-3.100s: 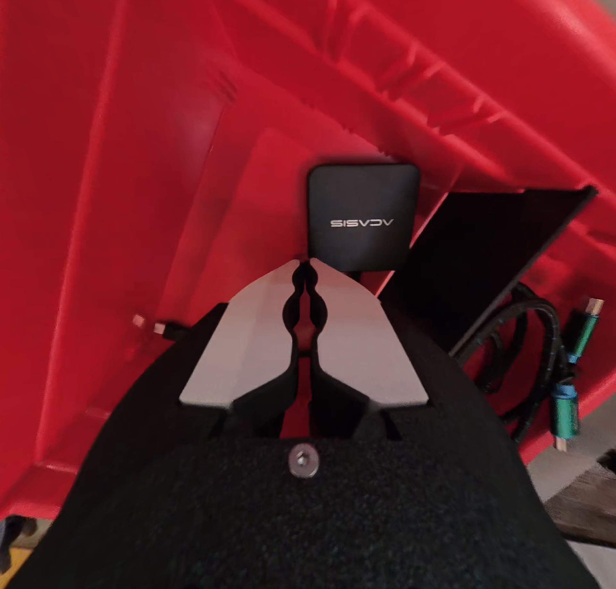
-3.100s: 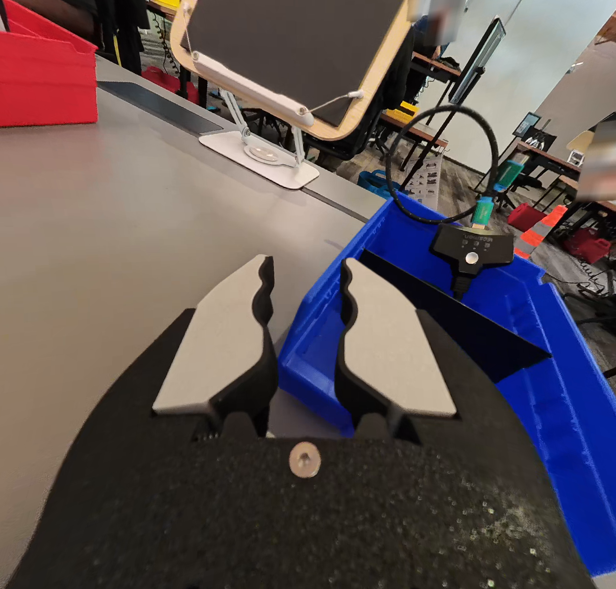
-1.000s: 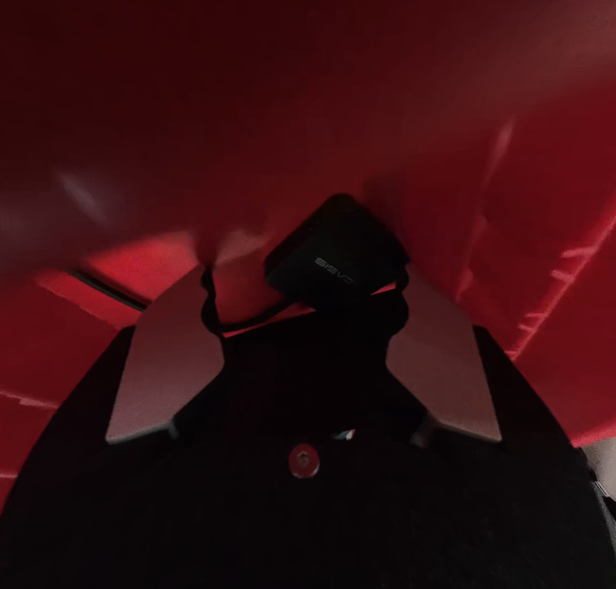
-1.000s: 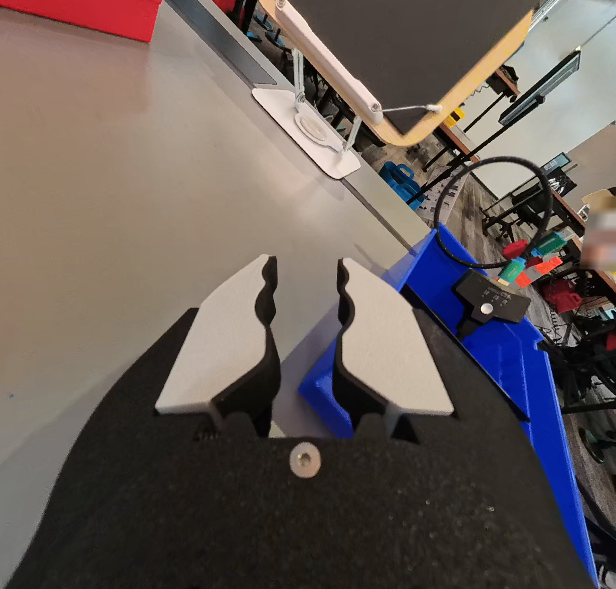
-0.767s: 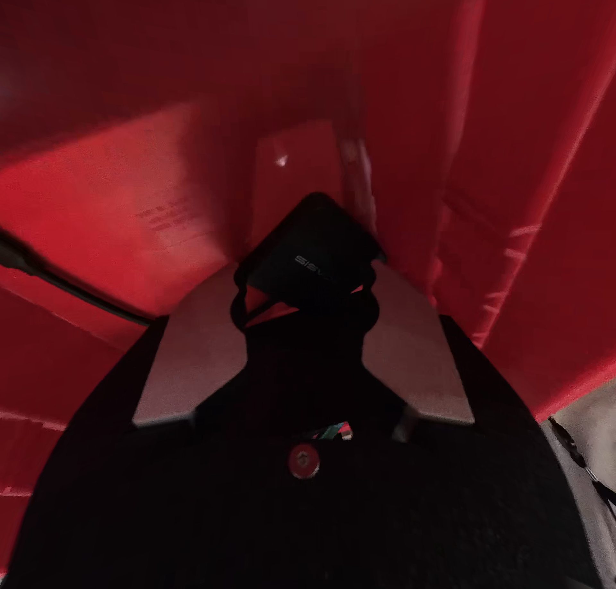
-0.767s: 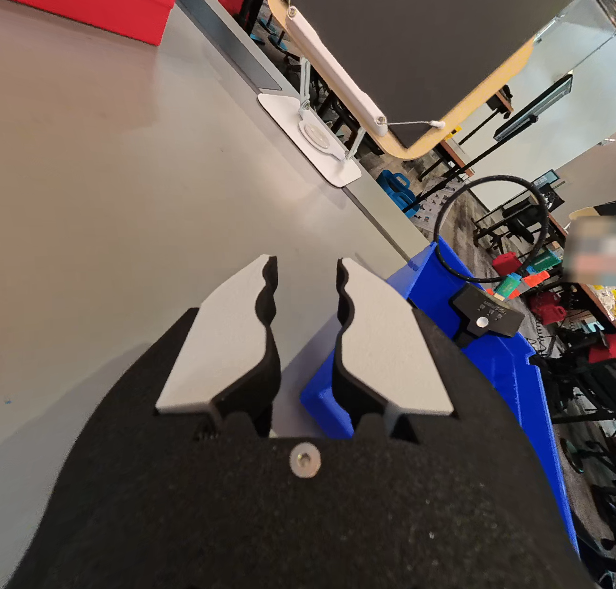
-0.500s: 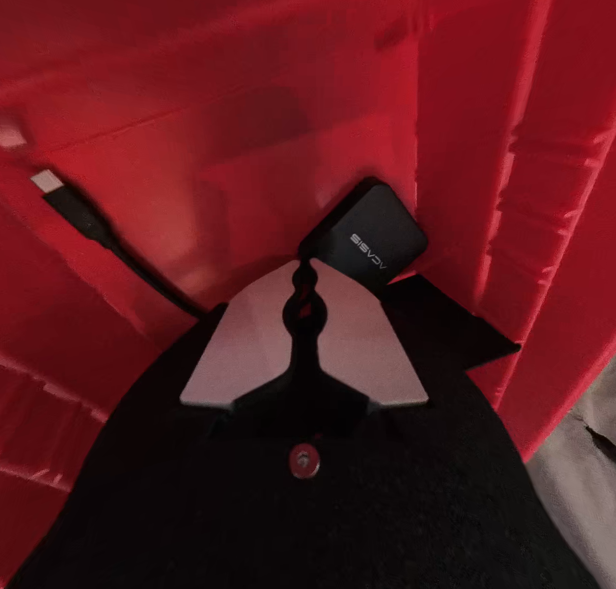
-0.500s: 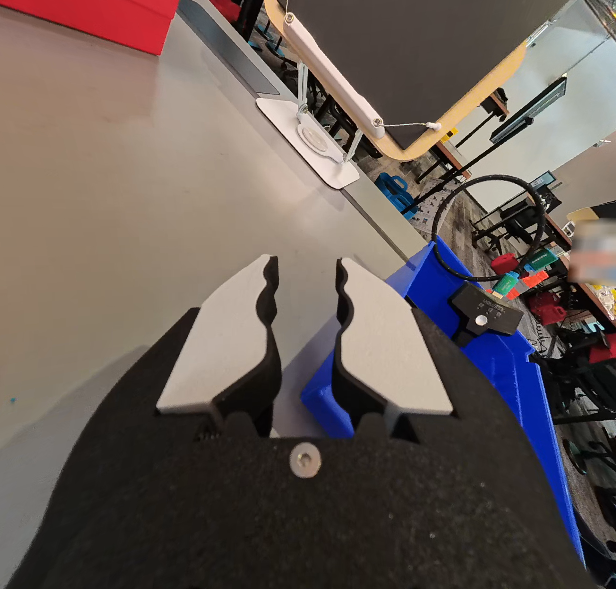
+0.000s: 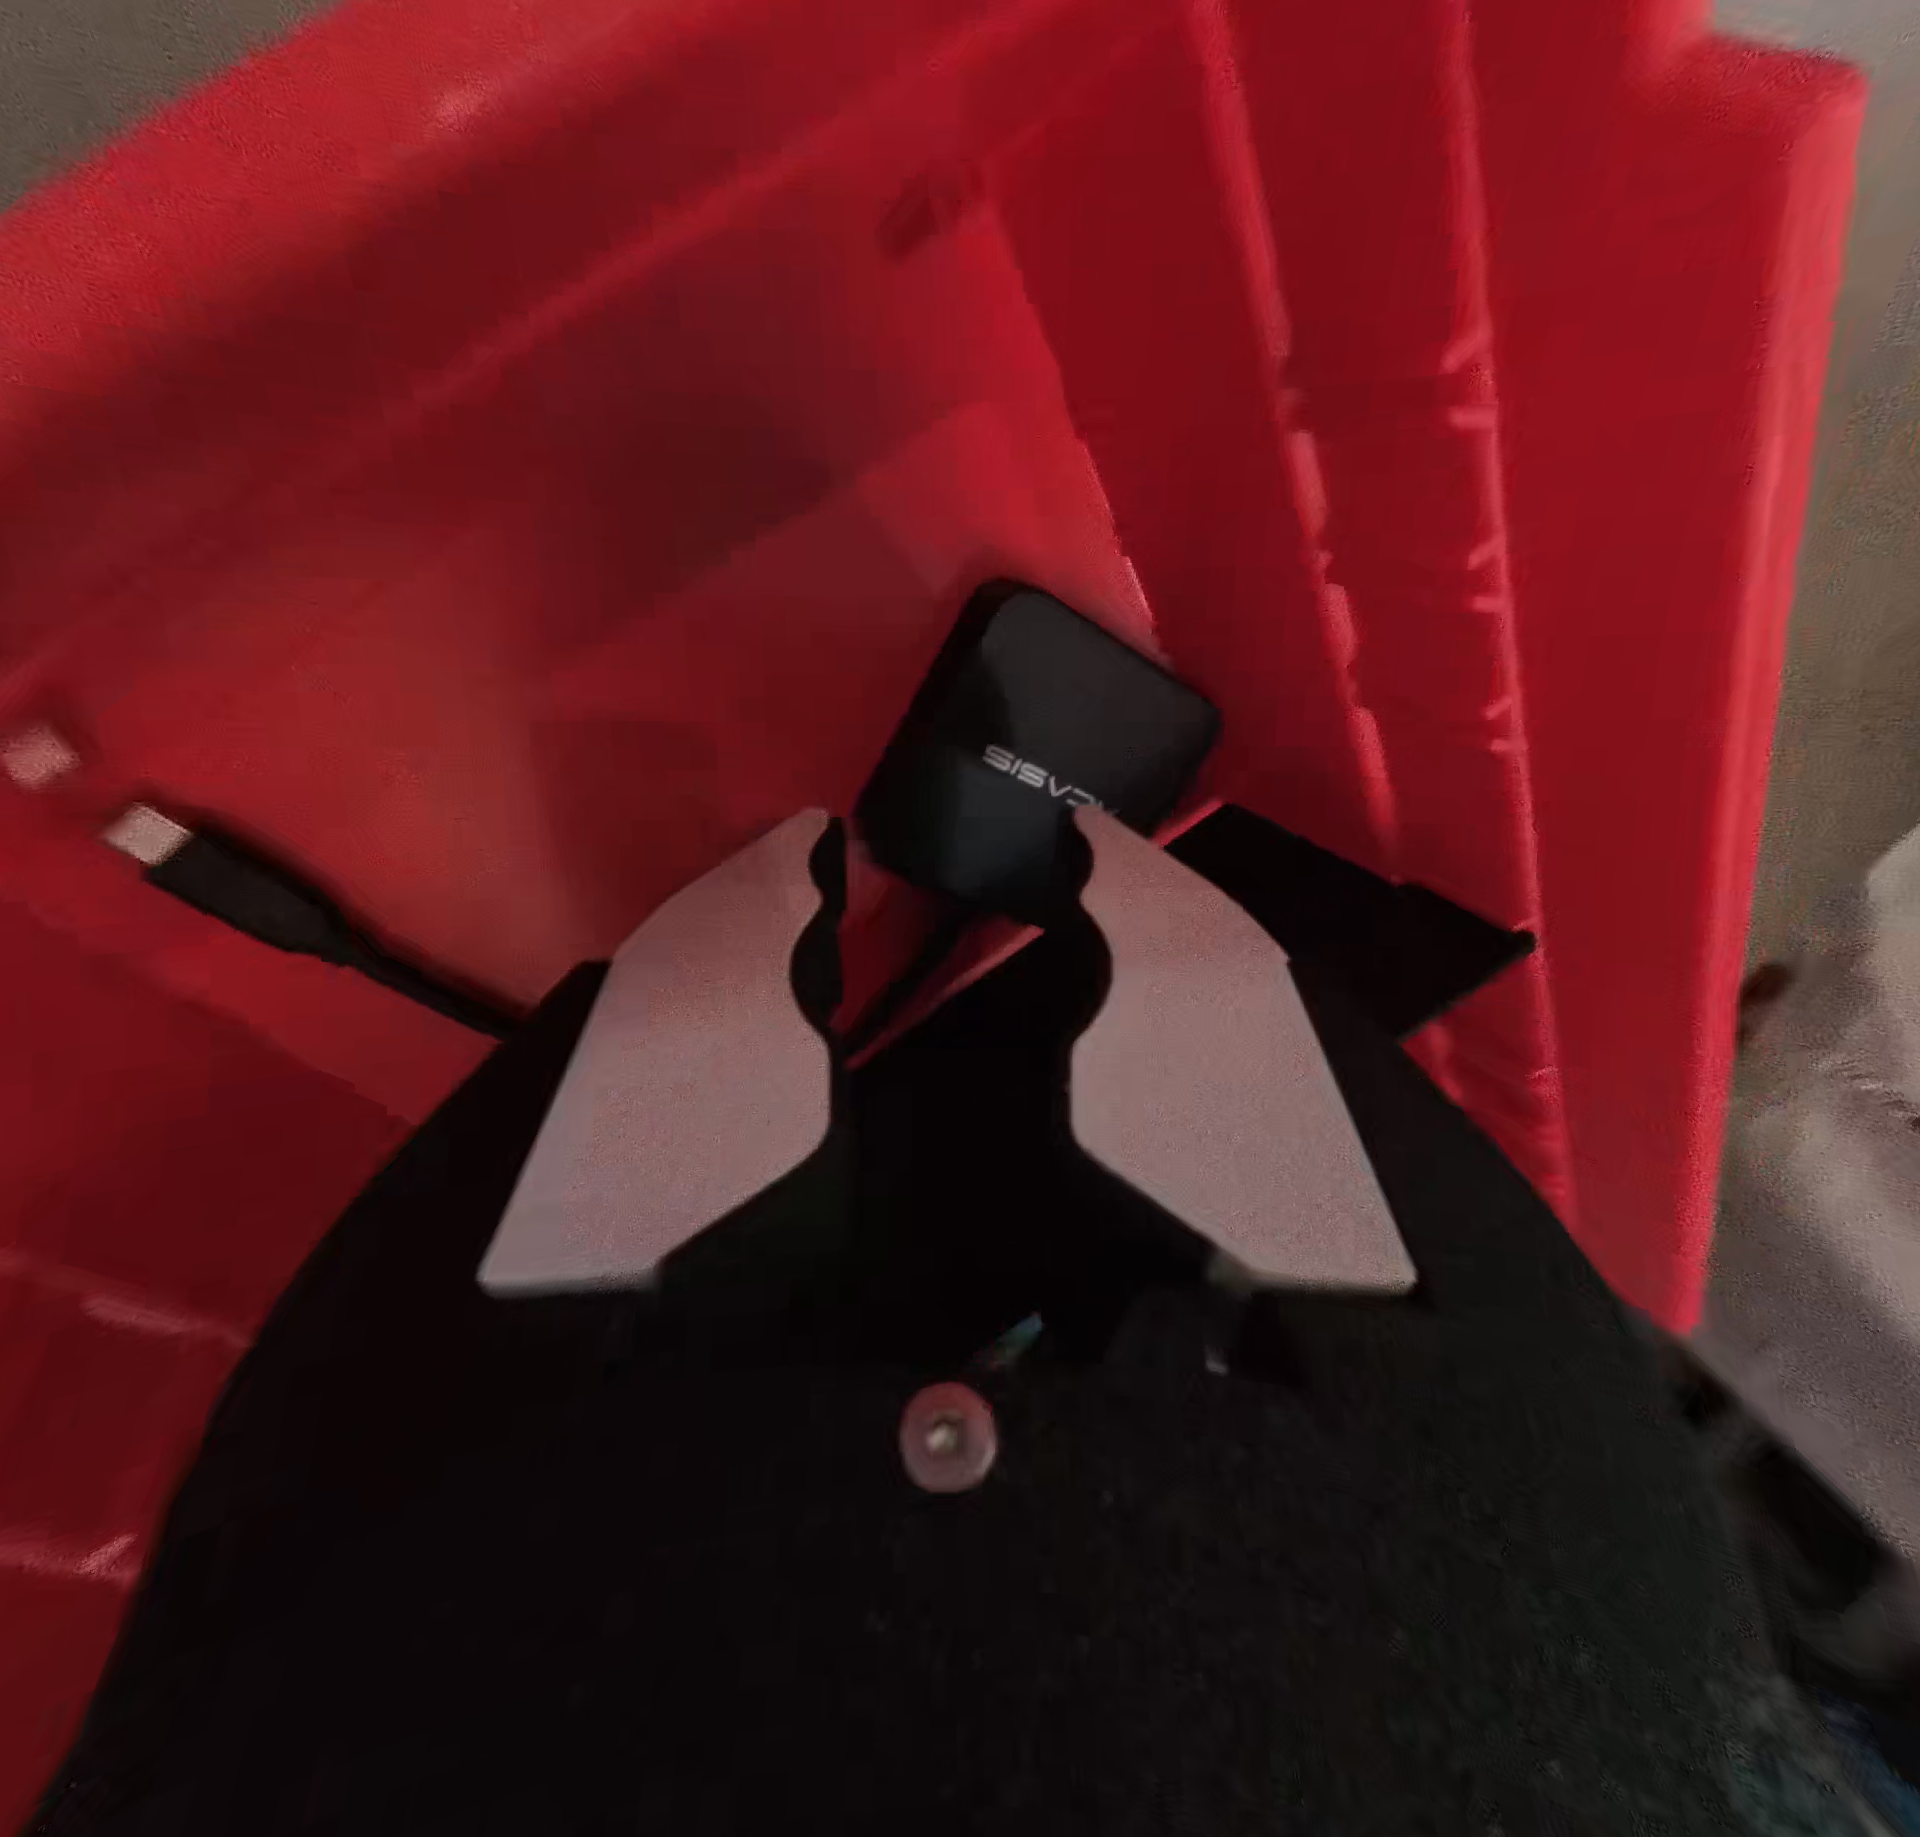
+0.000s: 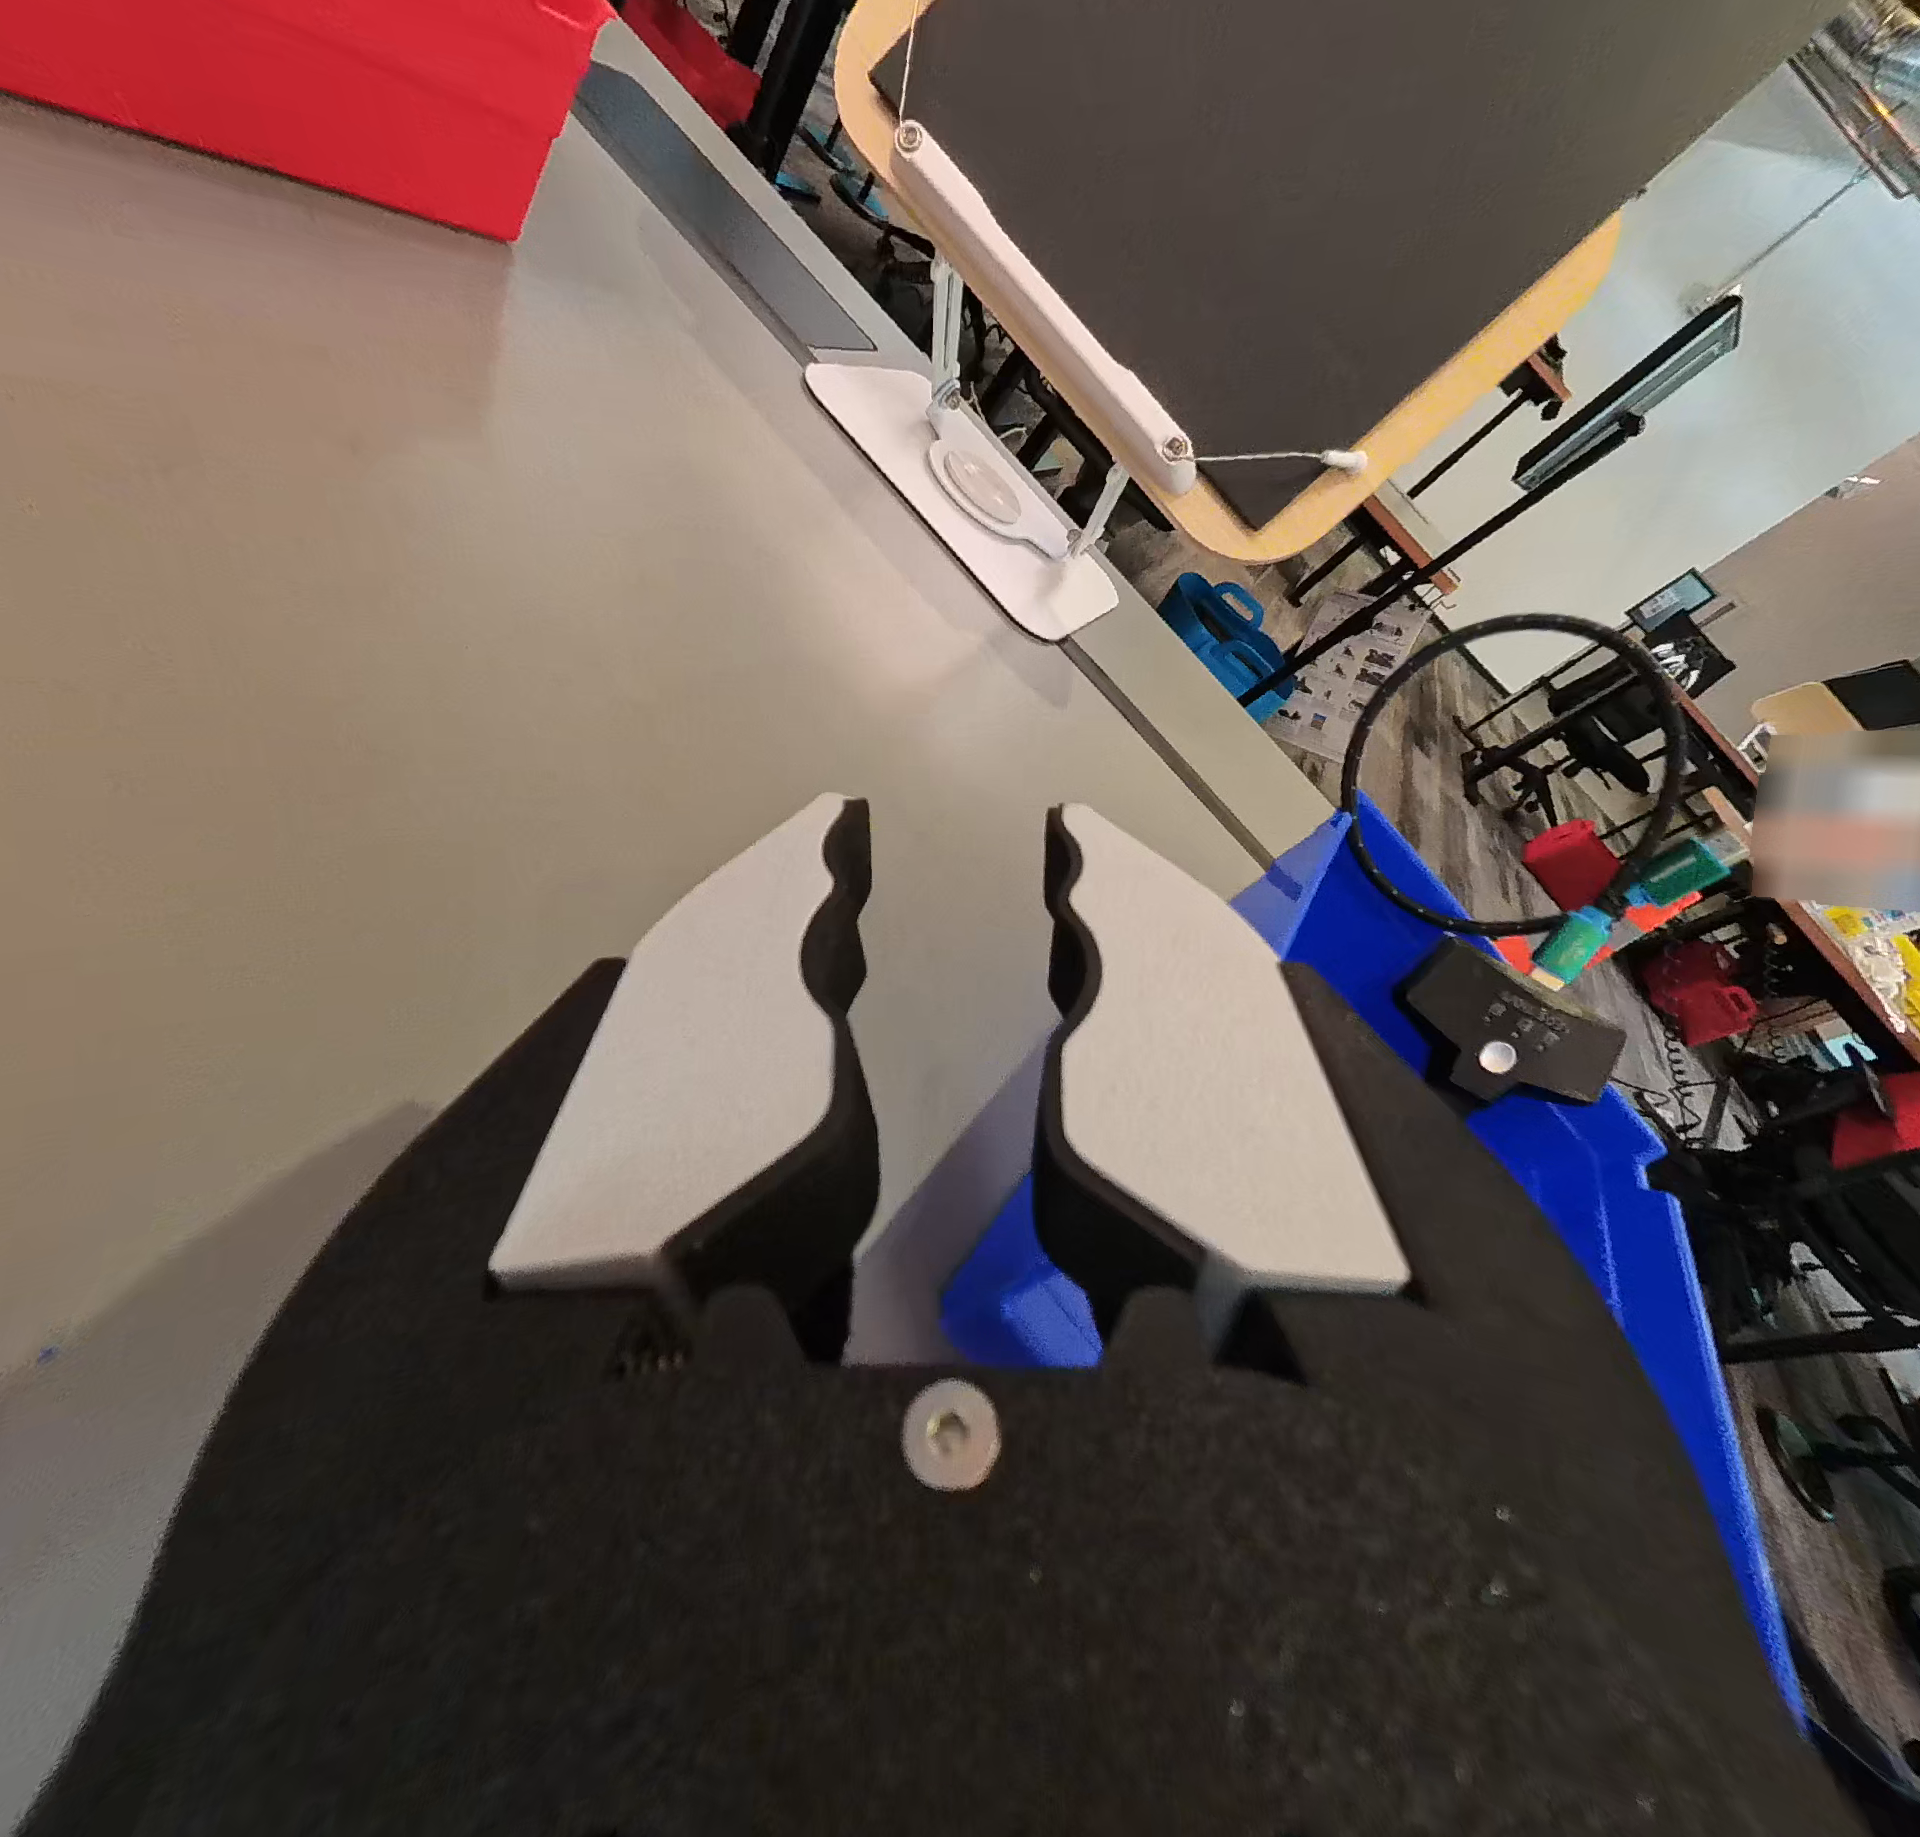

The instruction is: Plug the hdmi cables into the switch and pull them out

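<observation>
In the left wrist view a small black square box (image 9: 1039,748) lies in a red bin (image 9: 520,385), against a ribbed wall. Its thin black cable runs from between my fingers out to the left and ends in a silver plug (image 9: 156,837). My left gripper (image 9: 956,831) is open, its tips at the box's near edge, holding nothing. In the right wrist view my right gripper (image 10: 956,821) is open and empty over the grey table (image 10: 416,592). A black HDMI switch (image 10: 1507,1039) rests on the blue bin (image 10: 1558,1216), with a looped black cable (image 10: 1382,707) and teal-green plugs (image 10: 1579,935).
A black divider (image 9: 1403,935) stands in the red bin right of the box. In the right wrist view the red bin (image 10: 260,52) sits at the far left of the table. A dark board on a white stand (image 10: 966,499) stands at the table's far edge.
My left gripper was shut half a second ago and is now open, and its view has drawn back a little from the box. The right gripper has barely moved.
</observation>
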A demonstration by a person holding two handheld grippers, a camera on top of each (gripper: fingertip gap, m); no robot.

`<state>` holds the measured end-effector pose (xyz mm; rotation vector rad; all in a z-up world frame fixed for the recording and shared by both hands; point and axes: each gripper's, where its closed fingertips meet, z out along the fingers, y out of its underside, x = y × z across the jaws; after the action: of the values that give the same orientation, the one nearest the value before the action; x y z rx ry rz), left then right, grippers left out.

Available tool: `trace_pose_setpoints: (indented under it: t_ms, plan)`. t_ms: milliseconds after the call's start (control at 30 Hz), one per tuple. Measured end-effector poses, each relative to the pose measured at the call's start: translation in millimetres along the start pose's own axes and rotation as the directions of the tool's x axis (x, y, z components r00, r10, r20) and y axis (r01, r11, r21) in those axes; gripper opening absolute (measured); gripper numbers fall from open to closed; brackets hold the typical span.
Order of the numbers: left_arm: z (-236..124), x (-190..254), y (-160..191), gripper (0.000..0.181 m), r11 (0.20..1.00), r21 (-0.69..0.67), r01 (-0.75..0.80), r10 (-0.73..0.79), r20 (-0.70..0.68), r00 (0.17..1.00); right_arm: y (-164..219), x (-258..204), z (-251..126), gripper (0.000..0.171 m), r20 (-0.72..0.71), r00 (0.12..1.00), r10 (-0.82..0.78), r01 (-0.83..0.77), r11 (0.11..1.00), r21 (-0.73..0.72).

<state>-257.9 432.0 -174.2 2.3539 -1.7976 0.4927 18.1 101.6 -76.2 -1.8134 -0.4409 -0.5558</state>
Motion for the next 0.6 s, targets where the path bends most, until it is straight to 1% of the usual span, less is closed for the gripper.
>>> trace_pose_setpoints:
  t_ms: [33,67,100,133,200,233,267,300,367,433,500,567,600]
  plan:
    - [-2,-2,-1,0.042,0.993,-0.002,-0.12,0.12,0.053,0.991,0,0,3,0.032,0.003,1.0,0.009,-0.009,1.0,0.002]
    - [-3,-5,-2,0.053,0.969,-0.005,-0.246,0.245,0.113,0.963,2,1,6,0.032,0.005,1.0,0.02,-0.02,1.0,0.001]
    - [-3,-7,-3,0.059,0.932,-0.01,-0.362,0.358,0.178,0.917,5,2,9,0.032,0.005,0.999,0.033,-0.033,0.999,-0.003]
    - [-3,-5,-4,0.046,0.886,-0.006,-0.463,0.453,0.223,0.863,8,4,12,0.032,0.005,0.999,0.05,-0.05,0.999,-0.009]
    - [-4,8,-8,0.036,0.785,0.046,-0.618,0.588,0.259,0.766,15,8,17,0.032,0.002,0.997,0.082,-0.082,0.996,-0.022]
    - [-5,15,-10,0.03,0.742,0.075,-0.666,0.629,0.264,0.731,17,11,19,0.032,0.001,0.995,0.096,-0.096,0.995,-0.031]
    - [-6,20,-10,0.03,0.715,0.105,-0.691,0.652,0.257,0.713,19,14,20,0.032,-0.002,0.994,0.108,-0.108,0.993,-0.038]
    - [-8,24,-9,0.033,0.706,0.127,-0.697,0.663,0.229,0.713,20,17,21,0.032,-0.005,0.993,0.117,-0.117,0.992,-0.045]
    - [-10,30,-4,0.043,0.718,0.143,-0.681,0.67,0.122,0.732,19,23,22,0.032,-0.011,0.992,0.128,-0.128,0.99,-0.058]
    - [-10,35,-3,0.047,0.738,0.153,-0.658,0.664,0.011,0.747,17,29,23,0.032,-0.018,0.991,0.135,-0.136,0.988,-0.072]
    - [-5,34,-3,0.057,0.767,0.118,-0.631,0.64,-0.068,0.765,16,34,24,0.032,-0.028,0.989,0.144,-0.146,0.985,-0.093]
    - [3,29,-4,0.072,0.795,0.058,-0.604,0.607,-0.092,0.789,15,38,25,0.032,-0.039,0.989,0.141,-0.144,0.983,-0.114]
    - [8,25,-3,0.076,0.804,0.017,-0.595,0.594,-0.086,0.8,15,39,25,0.032,-0.043,0.99,0.132,-0.137,0.982,-0.127]
